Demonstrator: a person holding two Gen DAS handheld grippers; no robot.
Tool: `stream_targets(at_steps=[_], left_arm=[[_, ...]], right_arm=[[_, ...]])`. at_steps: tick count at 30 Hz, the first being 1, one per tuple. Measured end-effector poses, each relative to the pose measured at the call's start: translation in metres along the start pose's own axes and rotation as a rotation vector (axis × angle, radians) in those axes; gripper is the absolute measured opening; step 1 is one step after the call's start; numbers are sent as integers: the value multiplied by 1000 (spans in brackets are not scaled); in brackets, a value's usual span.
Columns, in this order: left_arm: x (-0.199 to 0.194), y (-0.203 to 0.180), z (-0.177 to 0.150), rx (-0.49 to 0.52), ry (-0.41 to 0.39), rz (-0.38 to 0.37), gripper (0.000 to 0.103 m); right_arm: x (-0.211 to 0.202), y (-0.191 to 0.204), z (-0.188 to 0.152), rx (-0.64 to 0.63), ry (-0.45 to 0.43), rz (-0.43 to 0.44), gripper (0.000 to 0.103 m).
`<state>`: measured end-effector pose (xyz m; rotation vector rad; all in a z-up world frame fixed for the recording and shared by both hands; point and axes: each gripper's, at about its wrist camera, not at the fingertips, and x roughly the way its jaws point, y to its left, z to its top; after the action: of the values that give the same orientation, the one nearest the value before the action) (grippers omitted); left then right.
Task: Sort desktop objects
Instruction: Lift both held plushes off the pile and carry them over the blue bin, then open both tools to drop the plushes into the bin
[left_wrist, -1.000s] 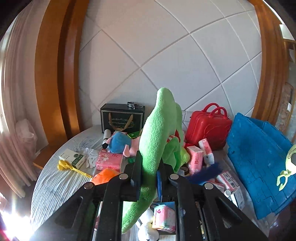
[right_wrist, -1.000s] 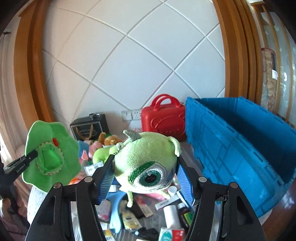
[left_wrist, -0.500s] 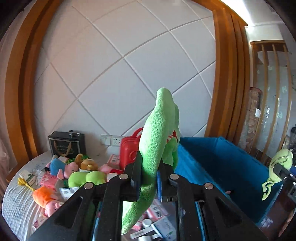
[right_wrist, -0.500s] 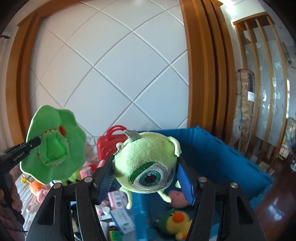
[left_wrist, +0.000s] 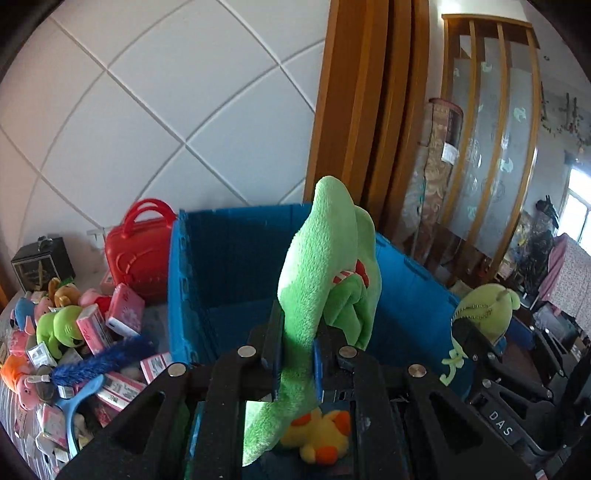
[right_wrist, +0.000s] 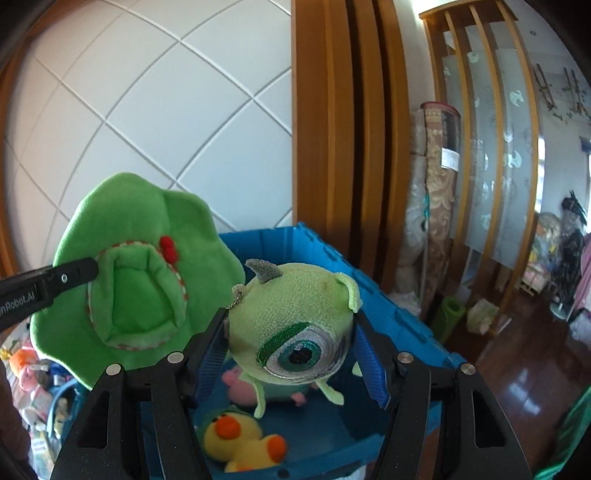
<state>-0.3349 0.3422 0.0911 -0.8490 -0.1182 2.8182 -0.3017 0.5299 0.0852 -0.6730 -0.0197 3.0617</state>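
Observation:
My left gripper (left_wrist: 297, 332) is shut on a flat green plush hat (left_wrist: 321, 266) with red pom-poms, holding it upright over the open blue crate (left_wrist: 229, 258). From the right wrist view the hat (right_wrist: 136, 288) hangs at the left, above the crate's left wall. My right gripper (right_wrist: 290, 325) is shut on a one-eyed green monster plush (right_wrist: 291, 332), above the crate (right_wrist: 388, 314). The left wrist view shows that monster plush (left_wrist: 487, 314) at the crate's right side. On the crate floor lie a yellow duck plush (right_wrist: 240, 439) and a pink plush (right_wrist: 240, 384).
Left of the crate stand a red case (left_wrist: 140, 251) and a black box (left_wrist: 40, 262). Several plush toys (left_wrist: 59, 325), pink packets (left_wrist: 125, 310) and a blue brush (left_wrist: 99, 362) crowd the table there. Dark wooden floor (right_wrist: 517, 369) and a slatted screen (right_wrist: 491, 147) lie to the right.
Both grippers have swung to the right with their toys, from over the cluttered table to over the blue crate. The duck and pink plush inside it have come into view.

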Motion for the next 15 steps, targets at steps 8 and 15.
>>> stream_targets(at_steps=[8, 15], left_arm=[[63, -24, -37, -12, 316, -43, 13], [81, -14, -50, -68, 450, -64, 37]], right_arm=[[34, 0, -11, -105, 48, -139, 65], [49, 6, -10, -135, 69, -189, 103]])
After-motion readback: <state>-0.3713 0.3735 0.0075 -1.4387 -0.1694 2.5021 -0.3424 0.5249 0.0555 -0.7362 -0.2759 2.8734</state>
